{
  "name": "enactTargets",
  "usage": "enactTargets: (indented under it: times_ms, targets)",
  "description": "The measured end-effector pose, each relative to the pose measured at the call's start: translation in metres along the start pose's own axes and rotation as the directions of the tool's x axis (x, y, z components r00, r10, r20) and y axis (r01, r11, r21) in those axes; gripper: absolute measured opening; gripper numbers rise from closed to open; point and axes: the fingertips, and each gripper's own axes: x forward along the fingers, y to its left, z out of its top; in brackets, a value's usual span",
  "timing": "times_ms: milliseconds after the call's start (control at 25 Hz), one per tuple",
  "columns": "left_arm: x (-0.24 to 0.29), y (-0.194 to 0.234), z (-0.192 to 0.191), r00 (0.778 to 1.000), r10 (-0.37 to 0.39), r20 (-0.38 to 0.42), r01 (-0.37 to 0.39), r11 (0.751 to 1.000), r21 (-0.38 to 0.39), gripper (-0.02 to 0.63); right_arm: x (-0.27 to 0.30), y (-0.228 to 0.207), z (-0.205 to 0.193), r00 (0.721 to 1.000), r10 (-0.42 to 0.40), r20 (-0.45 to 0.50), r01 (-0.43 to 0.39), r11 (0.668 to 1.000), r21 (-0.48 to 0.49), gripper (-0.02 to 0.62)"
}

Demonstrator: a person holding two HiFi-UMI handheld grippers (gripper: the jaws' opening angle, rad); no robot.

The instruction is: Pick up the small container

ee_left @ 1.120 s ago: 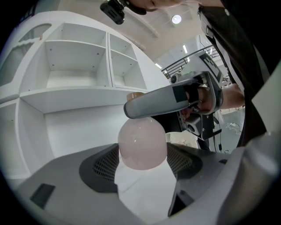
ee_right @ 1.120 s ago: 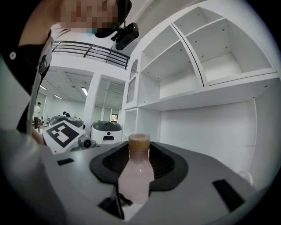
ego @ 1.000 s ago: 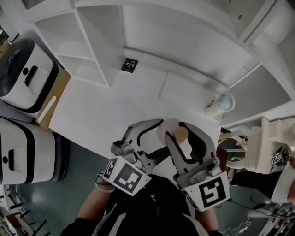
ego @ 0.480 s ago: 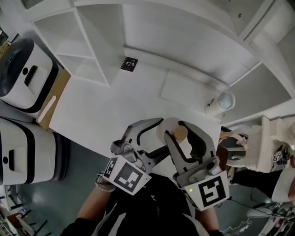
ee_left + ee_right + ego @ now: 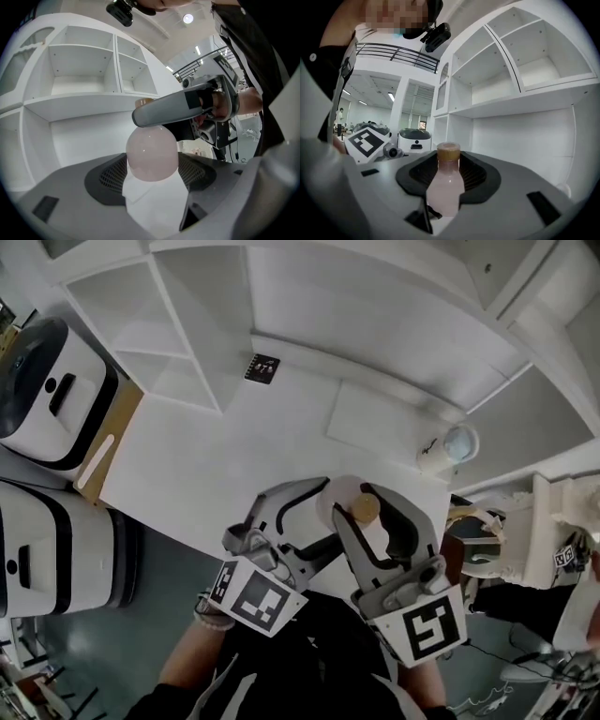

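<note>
Little had changed since the earlier frames: the small bottle and both grippers had only edged slightly farther in over the counter. The bottle was near the counter's front edge, upright in both gripper views. No view showed whether it rested on the counter or was already lifted.

It had a pale, pinkish-white rounded body that narrowed to a short neck under a tan cap. It looked light and stiff, and its smooth round wall would probably slip or turn in a loose grip. The wide body below the shoulder seemed the safest place to hold it, better than the thin neck.

The left gripper was clamped on that body, with its pads apparently pressed against both sides. The right gripper had its jaws wide apart around the neck and cap, not pressing on them.

White shelving rose behind the counter.
</note>
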Motion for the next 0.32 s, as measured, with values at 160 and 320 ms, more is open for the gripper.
enactTargets:
  times_ms: [160,320]
  targets:
    - [0.0016,0.0008,0.0003,1.000,0.004,0.002,-0.004,1.000,0.002,0.339,0.0003,-0.0015,0.0003,1.000,0.000,0.004,0.000,1.000,-0.004,0.146]
    - [0.0013,0.0008,0.0001,1.000,0.003,0.000,-0.003,1.000,0.001,0.339,0.0005,-0.0013,-0.0006,1.000,0.001,-0.001,-0.001,1.000,-0.003,0.146]
